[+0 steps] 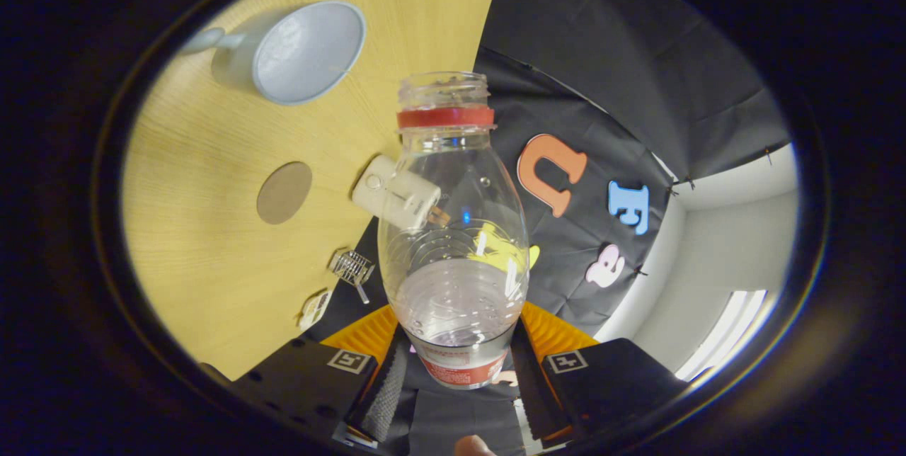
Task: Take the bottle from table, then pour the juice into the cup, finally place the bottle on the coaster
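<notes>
Fingers pinch the bottle low on its body, one at each side, holding it off the tabletop with its open mouth toward the cup; clear liquid pools near the fingers, coaster beside the bottle, below the cup

Wooden table; cup; round coaster.

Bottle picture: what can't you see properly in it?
- Gripper view: the bottle is held by the gripper, whose fingers cover the sides of its base.
- Gripper view: the bottle blocks part of the small white object behind it.
- Gripper view: the cup has a pale inside; whether it holds juice cannot be told.
- Gripper view: the tiny clear item near the table edge is too small to identify.
</notes>
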